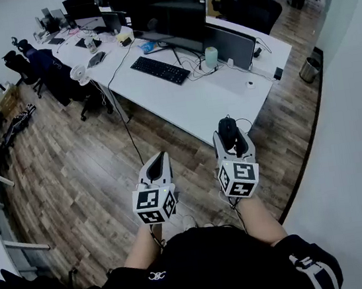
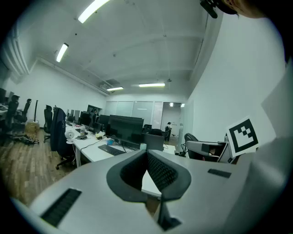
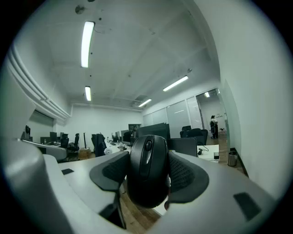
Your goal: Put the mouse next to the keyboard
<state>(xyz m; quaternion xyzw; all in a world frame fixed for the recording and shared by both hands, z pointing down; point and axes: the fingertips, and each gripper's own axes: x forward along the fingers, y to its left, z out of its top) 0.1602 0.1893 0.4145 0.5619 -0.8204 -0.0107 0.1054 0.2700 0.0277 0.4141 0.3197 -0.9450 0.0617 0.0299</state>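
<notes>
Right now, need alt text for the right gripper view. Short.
A black mouse is clamped between the two jaws of the right gripper, its scroll wheel facing the camera. Behind it is an open office with dark monitors on white desks, strip lights on the ceiling, and a person standing far off at the right.

Open wooden floor (image 1: 102, 151) leads to a white desk (image 1: 197, 115), bare along its near side.
Bare top lies in front of the keyboard (image 1: 160, 70); monitors (image 1: 167, 19) stand behind it, and a pale cylinder (image 1: 211, 57) and loose cables (image 1: 192, 71) crowd its right end.
</notes>
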